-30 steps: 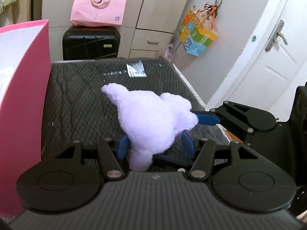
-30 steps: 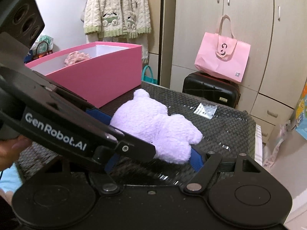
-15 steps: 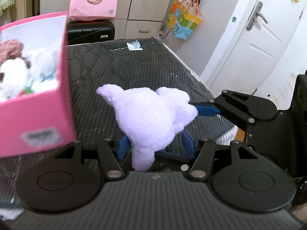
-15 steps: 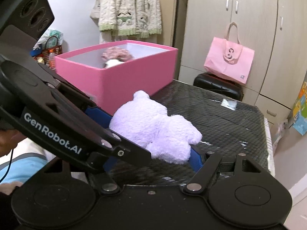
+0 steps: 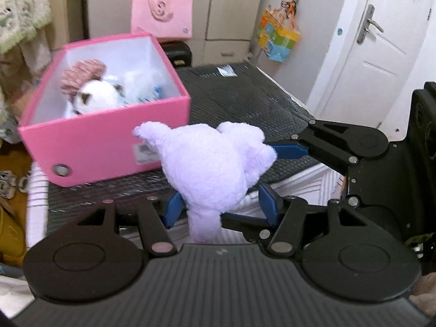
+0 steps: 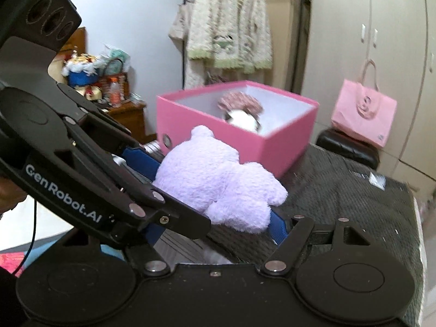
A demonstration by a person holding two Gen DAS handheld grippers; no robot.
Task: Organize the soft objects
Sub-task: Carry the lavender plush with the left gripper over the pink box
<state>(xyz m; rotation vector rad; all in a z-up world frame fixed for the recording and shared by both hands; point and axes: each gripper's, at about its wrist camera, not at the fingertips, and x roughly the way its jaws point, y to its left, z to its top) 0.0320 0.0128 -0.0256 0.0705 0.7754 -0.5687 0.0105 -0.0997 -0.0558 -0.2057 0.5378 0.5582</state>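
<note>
A lilac plush toy (image 5: 212, 163) hangs in the air between both grippers, in front of the pink box (image 5: 109, 141). My left gripper (image 5: 220, 207) is shut on its lower part, blue pads pressing both sides. My right gripper (image 6: 215, 218) is shut on the same toy (image 6: 218, 182), and its blue finger (image 5: 288, 148) shows at the toy's right in the left wrist view. The open pink box (image 6: 283, 147) holds a white plush with a pink knitted hat (image 5: 84, 79) and other soft toys.
The box stands on a black mesh-covered surface (image 5: 245, 103) with a small clear packet (image 5: 226, 70) at its far end. A pink tote bag (image 5: 162, 17) sits on a black suitcase (image 6: 348, 150). A white door (image 5: 376, 54) is at right; a cardigan (image 6: 229, 27) hangs behind.
Both grippers have lifted the lilac plush higher and carried it left toward the pink box, whose open top and contents now show fully. The grip on the toy is unchanged.
</note>
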